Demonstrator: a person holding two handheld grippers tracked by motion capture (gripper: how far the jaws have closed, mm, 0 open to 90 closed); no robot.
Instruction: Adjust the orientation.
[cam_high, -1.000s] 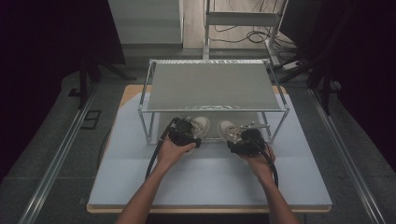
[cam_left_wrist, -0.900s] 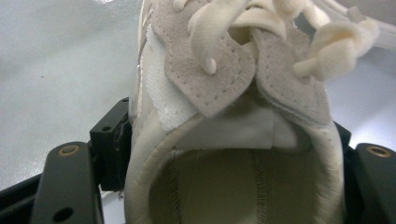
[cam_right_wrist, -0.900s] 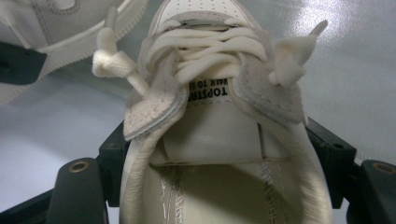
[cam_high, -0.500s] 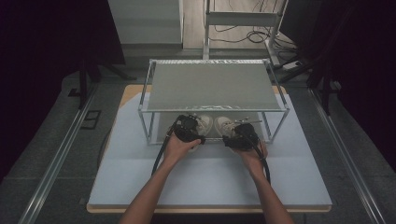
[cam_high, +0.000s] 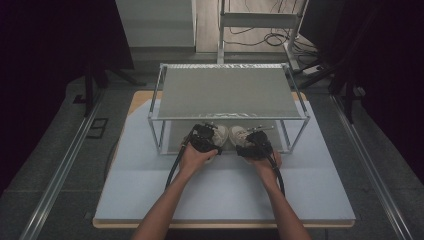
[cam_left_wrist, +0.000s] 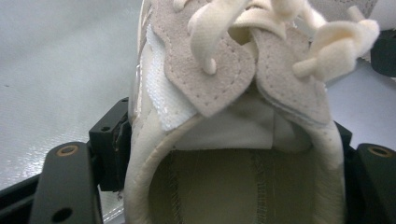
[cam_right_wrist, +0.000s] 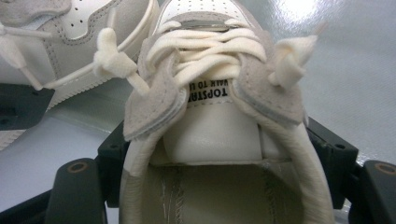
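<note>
Two cream and beige laced sneakers sit side by side at the front of a metal rack (cam_high: 227, 116), under its top shelf. My left gripper (cam_high: 204, 140) is shut on the left sneaker (cam_high: 219, 132). In the left gripper view its black fingers (cam_left_wrist: 109, 140) clamp the collar of that sneaker (cam_left_wrist: 233, 93) from both sides. My right gripper (cam_high: 256, 143) is shut on the right sneaker (cam_high: 239, 135). The right gripper view has its fingers (cam_right_wrist: 114, 149) pressed on the collar of that sneaker (cam_right_wrist: 215, 93), with the left sneaker (cam_right_wrist: 84, 28) beside it.
The rack stands at the back half of a pale blue table top (cam_high: 150, 175), its grey top shelf (cam_high: 227, 92) covering the lower level. Rails run along the floor on both sides (cam_high: 65, 165). Cables trail from both grippers toward the table's front edge.
Both hands have moved forward toward the rack, carrying the sneakers further under the top shelf. The grips look unchanged.
</note>
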